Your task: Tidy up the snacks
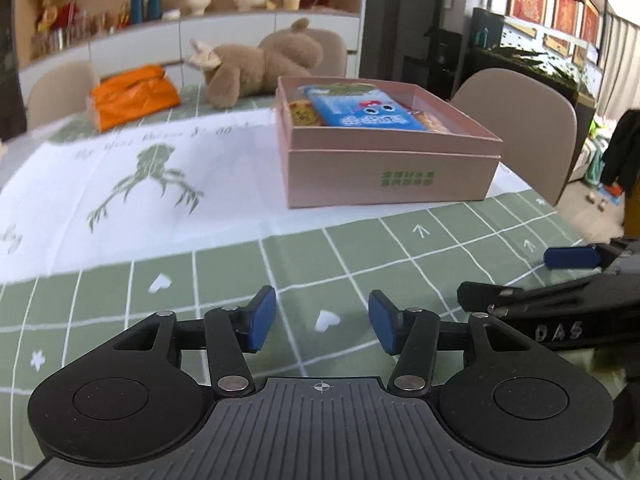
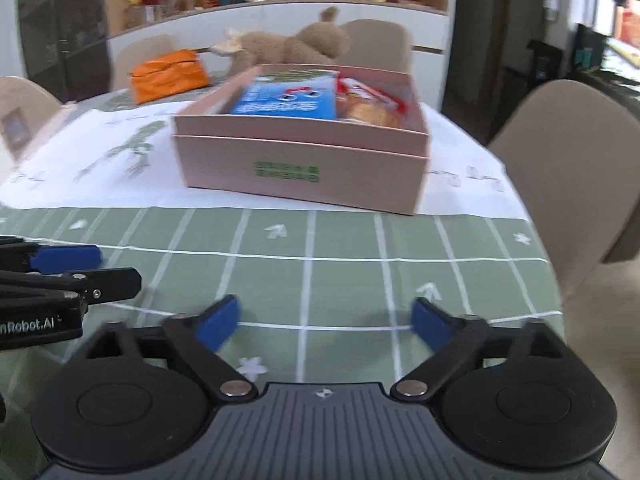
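A pink cardboard box [image 1: 392,174] stands on the table, also in the right wrist view [image 2: 304,168]. Inside lie a blue snack packet [image 1: 364,110] [image 2: 288,100], a yellow snack [image 1: 304,114] at its left and orange-red snacks [image 2: 372,110] at its right. My left gripper [image 1: 322,322] is open and empty, low over the green checked cloth in front of the box. My right gripper [image 2: 324,326] is open wide and empty, beside the left one. Each gripper shows at the other view's edge.
An orange bag [image 1: 132,96] and a brown plush toy [image 1: 256,64] lie at the table's far side. Beige chairs [image 1: 520,128] stand around the table. A shelf with figurines [image 1: 192,0] is on the back wall. The table's right edge [image 2: 536,240] is close.
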A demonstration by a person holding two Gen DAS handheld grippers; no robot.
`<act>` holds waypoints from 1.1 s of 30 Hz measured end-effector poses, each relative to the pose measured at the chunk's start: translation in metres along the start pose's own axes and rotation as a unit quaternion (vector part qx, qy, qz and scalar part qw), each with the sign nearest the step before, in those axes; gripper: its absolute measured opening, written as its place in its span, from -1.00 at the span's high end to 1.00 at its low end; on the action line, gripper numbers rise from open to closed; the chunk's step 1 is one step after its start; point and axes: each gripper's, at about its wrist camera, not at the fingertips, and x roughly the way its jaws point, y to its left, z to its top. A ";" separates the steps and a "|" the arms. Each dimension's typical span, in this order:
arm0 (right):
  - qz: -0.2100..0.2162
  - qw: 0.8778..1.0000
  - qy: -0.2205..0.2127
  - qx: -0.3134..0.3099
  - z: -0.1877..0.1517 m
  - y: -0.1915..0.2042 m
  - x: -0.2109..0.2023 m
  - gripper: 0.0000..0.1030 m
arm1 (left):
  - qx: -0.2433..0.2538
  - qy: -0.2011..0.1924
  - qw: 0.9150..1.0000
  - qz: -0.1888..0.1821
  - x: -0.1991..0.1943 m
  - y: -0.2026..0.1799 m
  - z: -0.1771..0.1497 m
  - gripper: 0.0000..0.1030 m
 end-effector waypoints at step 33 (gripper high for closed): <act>-0.012 0.999 -0.039 0.018 -0.007 -0.009 0.003 -1.00 | 0.011 -0.021 1.000 0.009 0.003 -0.008 -0.004 -0.16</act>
